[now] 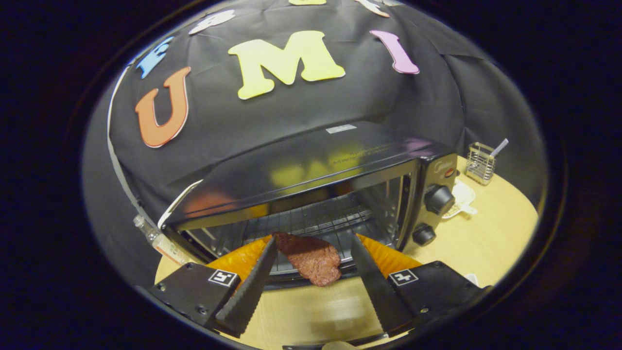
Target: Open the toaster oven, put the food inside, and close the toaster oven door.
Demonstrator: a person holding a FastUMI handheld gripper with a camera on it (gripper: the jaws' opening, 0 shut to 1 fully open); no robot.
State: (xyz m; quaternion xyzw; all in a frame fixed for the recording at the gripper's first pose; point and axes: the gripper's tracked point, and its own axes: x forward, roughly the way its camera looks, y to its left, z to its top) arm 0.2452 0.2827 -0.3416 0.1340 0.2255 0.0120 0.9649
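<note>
The black toaster oven [316, 165] stands on the wooden table [486, 238] just ahead of me, its door [311, 311] folded down flat under my fingers. The wire rack [316, 221] inside is bare. A flat reddish-brown piece of meat [313, 260] lies at the oven's front lip, half on the rack's edge and half over the door hinge. My gripper [313, 239] is open, its fingers spread wide on either side of the meat. The left fingertip [269, 248] touches the meat's near corner. The right one stands apart from it.
Two round knobs [439, 199] sit on the oven's right panel. Beyond them on the table are a wire holder [480, 163] with a utensil and a small white dish [461, 197]. A clear bottle [155, 238] lies by the oven's left side.
</note>
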